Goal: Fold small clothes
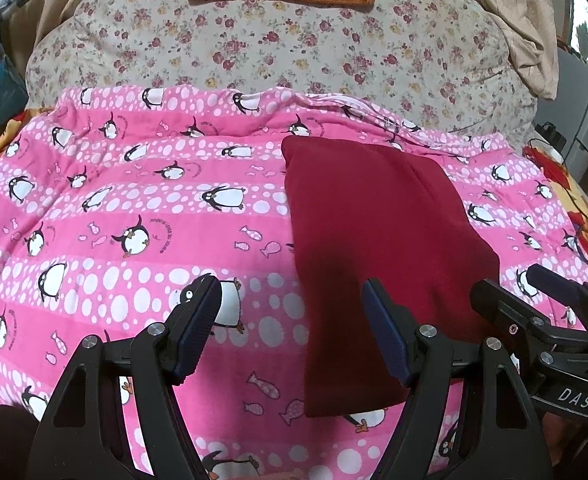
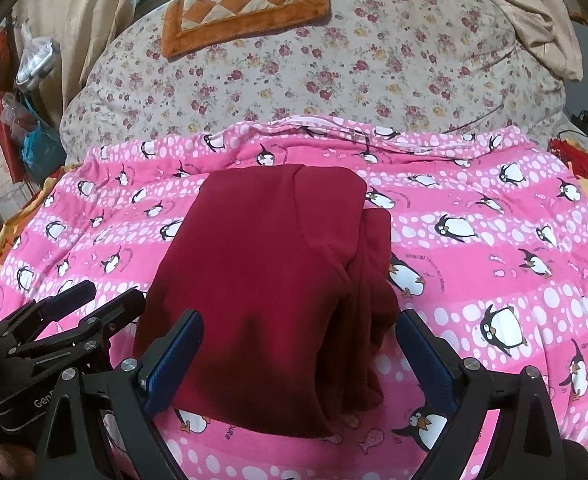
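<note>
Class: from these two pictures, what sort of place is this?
Most likely a bedroom at home: a pink penguin-print quilt spread out, a bulky floral duvet behind it, and beige curtains by a window.

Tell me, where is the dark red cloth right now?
The dark red cloth lies folded on the pink penguin blanket, centred in the right wrist view, with the flowery quilt behind it. Neither open gripper grips it.

left tongs (image 1: 289, 332): jaws apart, empty, angled downward | right tongs (image 2: 300, 356): jaws apart, empty, angled downward
</note>
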{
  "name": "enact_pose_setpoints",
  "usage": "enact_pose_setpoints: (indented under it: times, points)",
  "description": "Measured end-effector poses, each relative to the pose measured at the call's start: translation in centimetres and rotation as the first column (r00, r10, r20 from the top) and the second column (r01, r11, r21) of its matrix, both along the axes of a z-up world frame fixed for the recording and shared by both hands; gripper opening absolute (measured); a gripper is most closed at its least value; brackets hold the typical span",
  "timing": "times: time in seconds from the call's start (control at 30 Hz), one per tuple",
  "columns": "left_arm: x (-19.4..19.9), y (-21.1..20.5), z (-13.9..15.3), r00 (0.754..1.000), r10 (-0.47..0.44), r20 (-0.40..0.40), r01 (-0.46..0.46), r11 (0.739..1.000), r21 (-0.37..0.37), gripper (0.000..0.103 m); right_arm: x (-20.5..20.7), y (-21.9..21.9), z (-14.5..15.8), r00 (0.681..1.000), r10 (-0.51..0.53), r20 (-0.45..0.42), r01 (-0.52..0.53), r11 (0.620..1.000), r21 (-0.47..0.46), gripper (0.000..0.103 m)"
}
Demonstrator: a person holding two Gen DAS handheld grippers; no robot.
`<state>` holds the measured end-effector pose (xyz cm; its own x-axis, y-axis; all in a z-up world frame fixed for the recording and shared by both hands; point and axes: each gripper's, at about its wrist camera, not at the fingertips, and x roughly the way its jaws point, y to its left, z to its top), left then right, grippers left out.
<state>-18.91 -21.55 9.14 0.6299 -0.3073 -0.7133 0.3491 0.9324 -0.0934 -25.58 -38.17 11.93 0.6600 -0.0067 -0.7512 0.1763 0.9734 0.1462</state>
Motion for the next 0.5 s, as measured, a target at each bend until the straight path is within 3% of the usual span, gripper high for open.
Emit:
enact_pose_setpoints:
  times: [0.5]
  points:
    - [0.33,-0.16,-0.36,1.0,0.004,-0.008,-0.004,1.0,0.008,0.073,0.44,0.1,-0.57,1.0,0.001,-0.015,-0.001,1.0,-0.001,0.096]
